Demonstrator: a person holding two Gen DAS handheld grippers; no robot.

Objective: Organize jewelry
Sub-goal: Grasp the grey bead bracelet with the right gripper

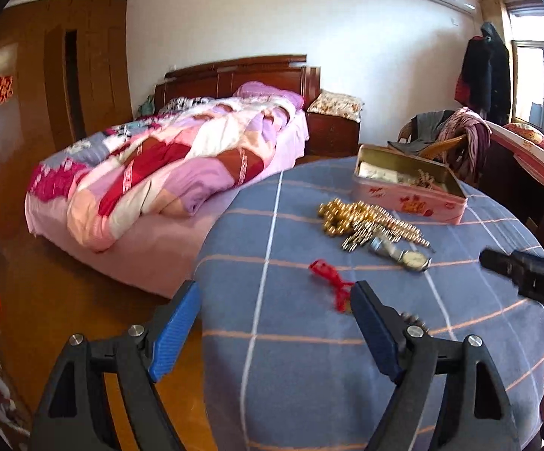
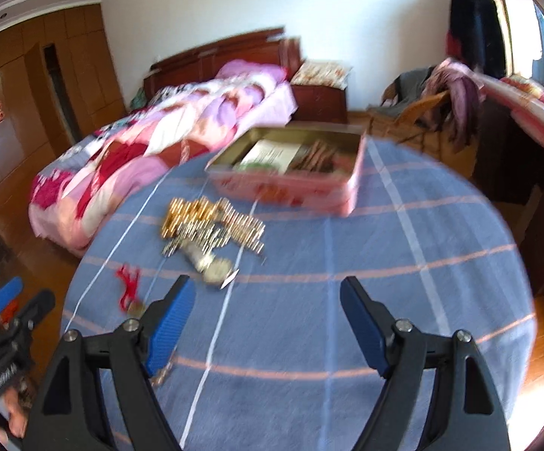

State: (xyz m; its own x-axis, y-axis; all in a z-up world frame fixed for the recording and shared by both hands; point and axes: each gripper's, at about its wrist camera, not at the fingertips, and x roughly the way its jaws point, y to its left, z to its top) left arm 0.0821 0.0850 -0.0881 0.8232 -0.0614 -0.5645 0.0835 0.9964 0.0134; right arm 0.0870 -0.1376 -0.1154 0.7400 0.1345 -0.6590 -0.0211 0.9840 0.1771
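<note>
Gold beads, a silver chain and a watch lie heaped on a blue checked table, ahead of both grippers and just short of an open pink tin. A red cord lies apart, just off the left gripper's right finger. Both the left and the right gripper hover wide open and empty. The approach appears under way; next, a jaw must descend over one piece, likely the cord or watch, and close.

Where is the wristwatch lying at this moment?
In the left wrist view the wristwatch lies right of centre on the blue checked tablecloth, against the near edge of the gold bead pile, in front of the pink tin.
</note>
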